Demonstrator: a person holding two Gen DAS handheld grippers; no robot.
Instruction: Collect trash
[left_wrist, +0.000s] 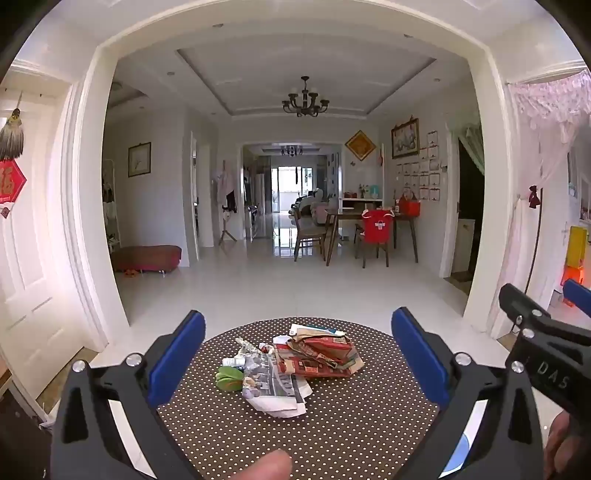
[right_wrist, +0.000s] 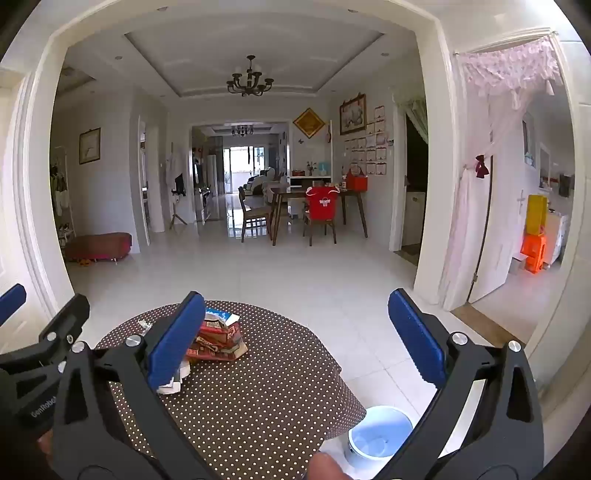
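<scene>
A pile of trash lies on the round brown polka-dot table (left_wrist: 332, 435): crushed red cardboard packaging (left_wrist: 317, 356), crumpled newspaper (left_wrist: 280, 387), a clear plastic bottle (left_wrist: 242, 362) and a green wrapper (left_wrist: 229, 380). My left gripper (left_wrist: 299, 354) is open, held above the table's near side with the pile between its blue pads. My right gripper (right_wrist: 295, 339) is open and empty, to the right of the pile; its left pad hides part of the red packaging (right_wrist: 221, 339). A white trash bin with a blue liner (right_wrist: 376, 435) stands on the floor below the table's right edge.
The right gripper shows at the left wrist view's right edge (left_wrist: 546, 332); the left gripper shows at the right wrist view's left edge (right_wrist: 44, 343). White tiled floor (right_wrist: 314, 280) lies beyond the table. A dining table with chairs (right_wrist: 314, 210) stands far back. A doorway with a pink curtain (right_wrist: 491, 147) is at right.
</scene>
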